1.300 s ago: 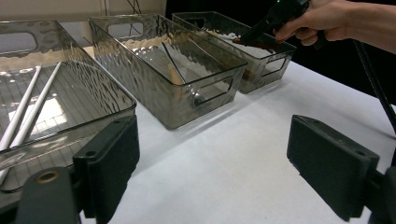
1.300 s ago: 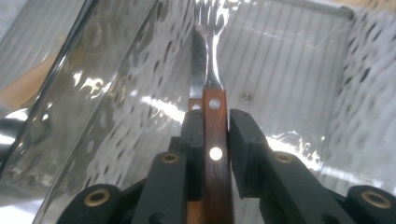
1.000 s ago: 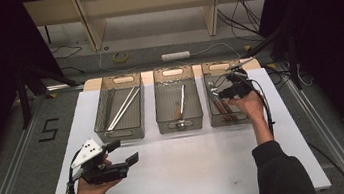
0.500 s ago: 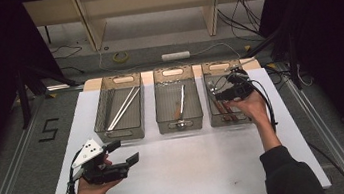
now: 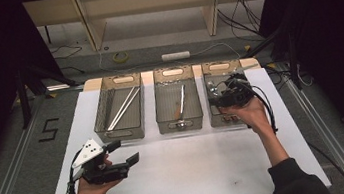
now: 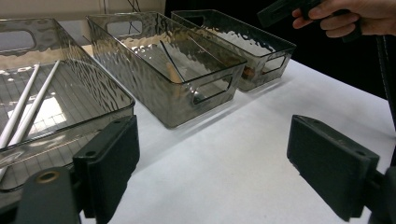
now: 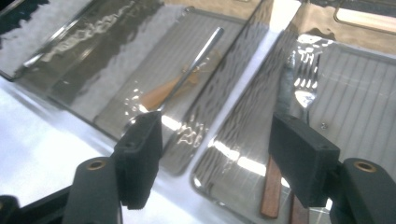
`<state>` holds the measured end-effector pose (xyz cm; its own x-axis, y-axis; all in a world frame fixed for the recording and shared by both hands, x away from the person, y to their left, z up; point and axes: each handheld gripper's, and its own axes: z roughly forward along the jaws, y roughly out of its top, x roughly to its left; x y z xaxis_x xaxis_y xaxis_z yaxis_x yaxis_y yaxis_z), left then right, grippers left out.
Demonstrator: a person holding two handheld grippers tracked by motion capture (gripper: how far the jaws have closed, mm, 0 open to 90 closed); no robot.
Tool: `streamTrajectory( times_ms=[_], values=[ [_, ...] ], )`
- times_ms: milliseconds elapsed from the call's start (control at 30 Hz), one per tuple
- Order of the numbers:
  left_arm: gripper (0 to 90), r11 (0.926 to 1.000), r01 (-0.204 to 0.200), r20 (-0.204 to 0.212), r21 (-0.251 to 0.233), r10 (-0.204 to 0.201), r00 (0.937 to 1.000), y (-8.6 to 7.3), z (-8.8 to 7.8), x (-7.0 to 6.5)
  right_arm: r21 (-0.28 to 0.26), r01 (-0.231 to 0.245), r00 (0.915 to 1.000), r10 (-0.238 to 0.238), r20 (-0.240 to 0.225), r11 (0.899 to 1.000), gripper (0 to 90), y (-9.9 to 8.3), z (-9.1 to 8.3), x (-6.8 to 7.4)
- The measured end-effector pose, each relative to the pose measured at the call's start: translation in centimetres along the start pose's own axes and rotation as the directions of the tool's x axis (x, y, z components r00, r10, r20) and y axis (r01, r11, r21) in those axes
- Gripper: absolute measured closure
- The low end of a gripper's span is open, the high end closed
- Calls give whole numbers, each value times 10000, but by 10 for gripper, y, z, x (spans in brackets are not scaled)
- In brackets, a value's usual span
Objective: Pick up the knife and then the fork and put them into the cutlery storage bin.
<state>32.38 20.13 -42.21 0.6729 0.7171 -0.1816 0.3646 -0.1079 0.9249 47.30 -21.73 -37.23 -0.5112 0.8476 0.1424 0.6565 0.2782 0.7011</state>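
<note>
high: overhead, far | gripper views: close, low | shared: bins (image 5: 175, 99), probably

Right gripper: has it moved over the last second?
Yes. The right gripper has drifted toward the near end of the right-hand bin and slightly up, its jaws opening, nothing between them.

One mark to read here: a dark figure "5" (image 5: 49, 129) on the grey floor (image 5: 10, 148), left of the table (image 5: 180, 176), seen in the high view. Nothing legible on the bins or the cutlery in either gripper view.
</note>
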Motion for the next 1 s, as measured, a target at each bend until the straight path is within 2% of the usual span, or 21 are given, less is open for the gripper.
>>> streamTrajectory(
  times_ms=[233,500,1000],
  values=[
    [165,10000,-43,10,30,43,10000,0,0,0,-797,154,9996,-172,-218,9967,347,-16,-11,14],
    [164,10000,-36,20,37,36,10000,0,1,0,-1252,507,9967,-582,-572,9908,324,-32,-20,31],
    [164,10000,10,52,35,-10,10000,0,1,0,-2068,554,9922,-769,-977,9768,300,-54,-38,40]
  ],
)
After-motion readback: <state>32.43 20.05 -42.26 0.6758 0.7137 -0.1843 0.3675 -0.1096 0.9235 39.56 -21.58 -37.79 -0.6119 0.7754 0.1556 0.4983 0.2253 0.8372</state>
